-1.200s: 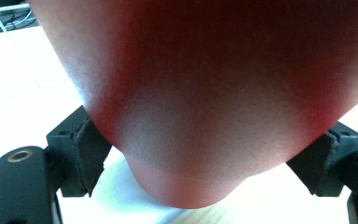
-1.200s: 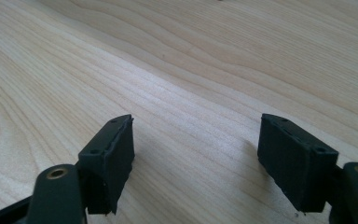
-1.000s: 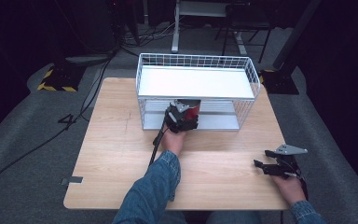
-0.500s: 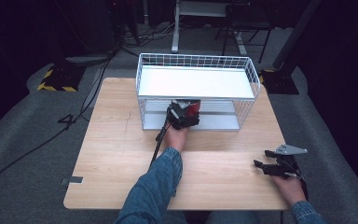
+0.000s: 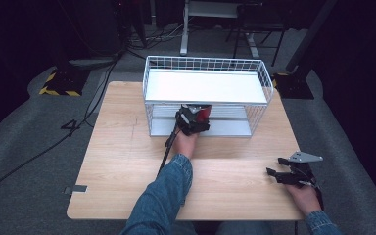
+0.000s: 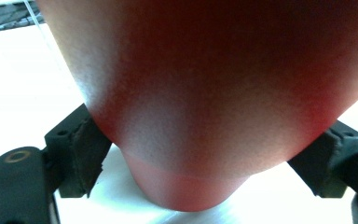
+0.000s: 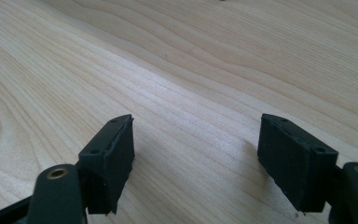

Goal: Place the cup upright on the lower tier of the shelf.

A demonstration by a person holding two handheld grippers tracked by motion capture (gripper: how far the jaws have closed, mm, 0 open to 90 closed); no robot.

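Note:
A red rounded object sits close up between the two black jaws of my left gripper, which is shut on it. In the high view the left gripper holds this red object at the open front of a white wire rack, level with its lower shelf. The rack's upper shelf is a bare white board. My right gripper rests low over the wooden table at the near right. Its jaws stand open with only wood between them.
The rack stands at the far middle of the table, its wire walls rising around the top shelf. A black cable trails from the left gripper along the forearm. Dark floor, cables and stands surround the table.
The left gripper has edged slightly forward toward the rack's lower shelf with the red object in it. The right gripper has stayed put.

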